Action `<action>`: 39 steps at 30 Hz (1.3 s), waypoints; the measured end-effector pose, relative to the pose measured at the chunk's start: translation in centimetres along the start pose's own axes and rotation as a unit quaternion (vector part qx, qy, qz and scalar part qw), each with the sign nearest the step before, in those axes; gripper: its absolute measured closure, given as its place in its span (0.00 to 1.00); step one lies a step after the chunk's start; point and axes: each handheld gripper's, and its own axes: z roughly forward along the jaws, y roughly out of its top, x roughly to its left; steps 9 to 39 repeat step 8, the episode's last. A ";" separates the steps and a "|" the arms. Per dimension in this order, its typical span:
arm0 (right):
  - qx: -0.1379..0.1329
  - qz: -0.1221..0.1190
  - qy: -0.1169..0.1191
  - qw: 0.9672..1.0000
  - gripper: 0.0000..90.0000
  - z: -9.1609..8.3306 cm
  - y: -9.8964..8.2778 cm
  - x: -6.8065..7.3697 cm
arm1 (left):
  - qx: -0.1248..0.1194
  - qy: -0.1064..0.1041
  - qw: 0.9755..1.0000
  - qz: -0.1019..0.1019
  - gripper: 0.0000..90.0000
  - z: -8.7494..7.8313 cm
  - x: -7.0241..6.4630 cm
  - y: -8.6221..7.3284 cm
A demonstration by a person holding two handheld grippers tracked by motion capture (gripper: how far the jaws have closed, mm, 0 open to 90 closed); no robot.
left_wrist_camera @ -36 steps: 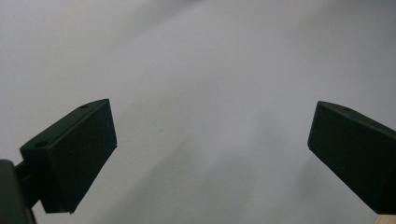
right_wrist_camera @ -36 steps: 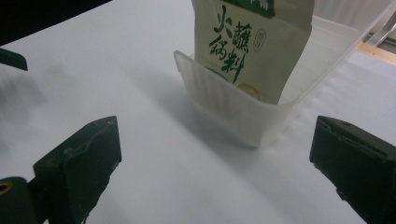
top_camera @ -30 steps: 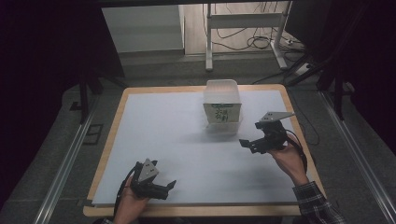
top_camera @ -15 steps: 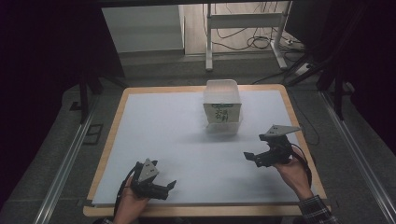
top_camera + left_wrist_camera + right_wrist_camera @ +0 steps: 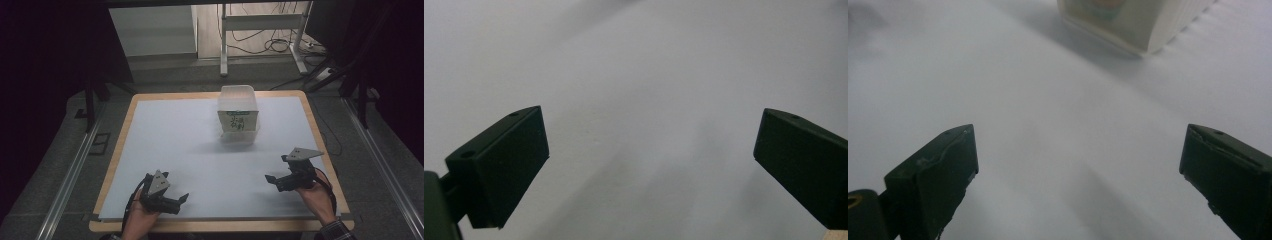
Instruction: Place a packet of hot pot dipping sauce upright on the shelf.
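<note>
A clear plastic box [image 5: 238, 119] with a white label stands at the back middle of the white table sheet [image 5: 190, 145]; its lower corner [image 5: 1128, 25] appears at the top of the right gripper view. My left gripper [image 5: 181, 200] rests low near the front left edge, open, with bare sheet between its jaws [image 5: 649, 165]. My right gripper [image 5: 270, 178] hovers at the front right, well short of the box, also open and holding nothing [image 5: 1078, 170].
The sheet lies on a wooden tabletop whose rim [image 5: 117, 150] shows all round. Behind the table stand white desk legs [image 5: 223, 45] with cables on the floor. Metal rails [image 5: 70, 175] run along both sides.
My right gripper has drawn back from beside the box toward the front right edge and dropped lower. The left gripper has stayed put.
</note>
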 end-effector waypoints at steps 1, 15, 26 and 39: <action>0.004 0.001 0.002 1.000 0.03 0.1 -0.2 0.0 | 0.000 0.000 1.000 0.000 0.01 0.0 0.0 0.0; 0.018 0.001 0.006 1.000 0.03 0.7 -0.6 0.1 | 0.000 -0.001 1.000 0.002 0.01 0.0 0.0 0.1; 0.018 0.001 0.006 1.000 0.03 0.7 -0.6 0.1 | 0.000 -0.001 1.000 0.002 0.01 0.0 0.0 0.1; 0.018 0.001 0.006 1.000 0.03 0.7 -0.6 0.1 | 0.000 -0.001 1.000 0.002 0.01 0.0 0.0 0.1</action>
